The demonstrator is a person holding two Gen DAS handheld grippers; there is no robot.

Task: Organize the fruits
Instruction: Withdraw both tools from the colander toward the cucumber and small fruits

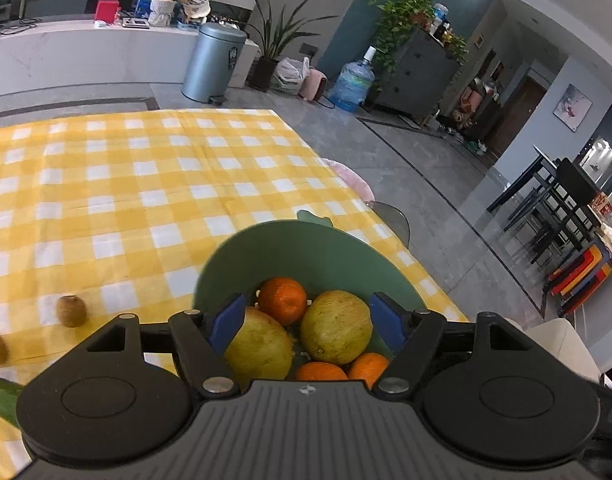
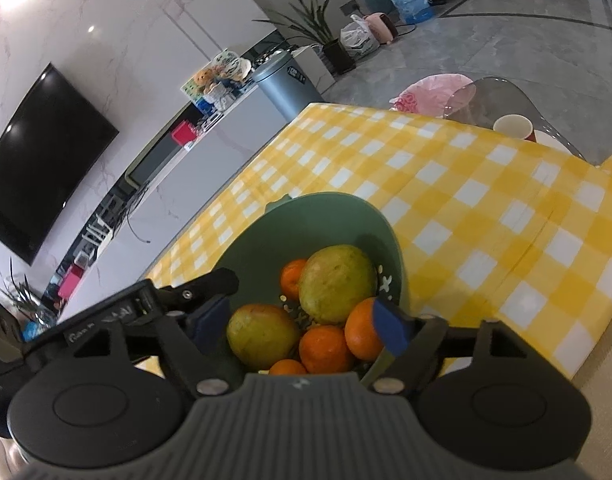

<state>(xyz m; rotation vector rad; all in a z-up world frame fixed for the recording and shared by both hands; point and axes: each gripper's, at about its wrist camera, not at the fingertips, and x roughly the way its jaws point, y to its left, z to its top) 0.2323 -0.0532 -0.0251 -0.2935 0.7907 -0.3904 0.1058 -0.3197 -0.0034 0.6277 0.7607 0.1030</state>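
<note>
Left gripper (image 1: 307, 320) fingers apart over green bowl (image 1: 290, 248), two kiwis (image 1: 71, 311) only there, right gripper (image 2: 302, 320) fingers apart, paper cup (image 2: 511, 125) only there

1. The left wrist camera is sitting just behind the left gripper (image 1: 307, 322), looking forward and down along its blue fingers, close over the green bowl (image 1: 266, 248).
2. The right wrist camera is looking down past the right gripper (image 2: 302, 326) at the same bowl (image 2: 258, 240), tilted.
3. Both views are sharing the bowl's fruit, the yellow checked tablecloth (image 1: 146, 184) and the grey bin (image 1: 212, 64) beyond.
</note>
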